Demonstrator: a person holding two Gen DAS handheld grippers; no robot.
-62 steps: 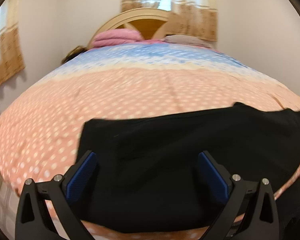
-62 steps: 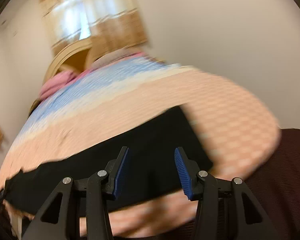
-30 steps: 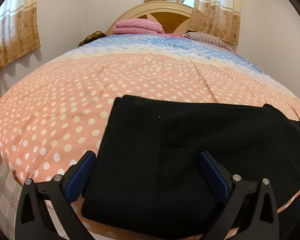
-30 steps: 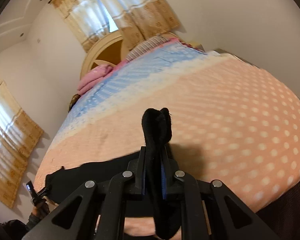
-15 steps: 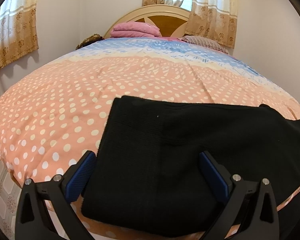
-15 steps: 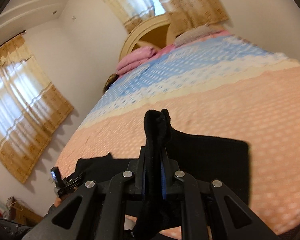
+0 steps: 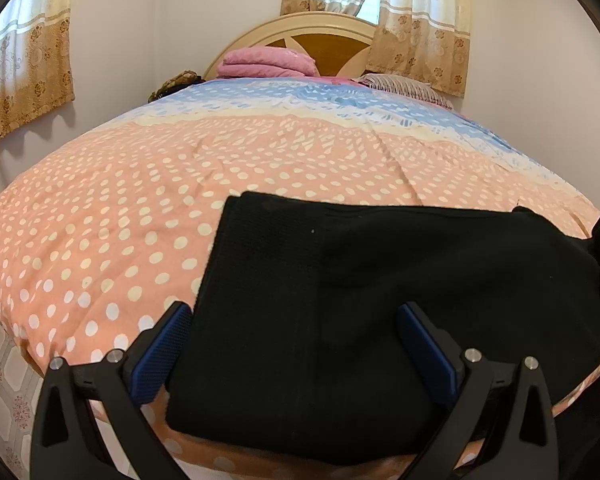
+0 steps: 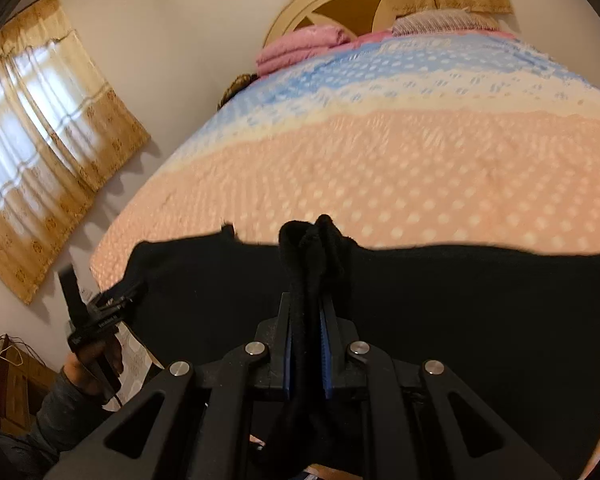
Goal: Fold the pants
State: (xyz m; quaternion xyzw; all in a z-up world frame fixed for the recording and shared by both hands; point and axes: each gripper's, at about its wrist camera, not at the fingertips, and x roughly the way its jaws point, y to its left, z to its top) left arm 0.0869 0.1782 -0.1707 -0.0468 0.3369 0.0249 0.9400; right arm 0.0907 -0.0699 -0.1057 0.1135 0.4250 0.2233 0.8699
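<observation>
The black pants (image 7: 364, 320) lie on the bed (image 7: 140, 208), spread beneath the released left gripper (image 7: 296, 344). The right gripper (image 8: 306, 344) is clenched, grasping a bunched fold of them.

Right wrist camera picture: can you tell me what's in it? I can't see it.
The right tongs are shut on a bunched-up end of the black pants, which lie across the near edge of a bed with a spotty orange and blue cover. At the far left, a hand holds the other tongs.
</observation>
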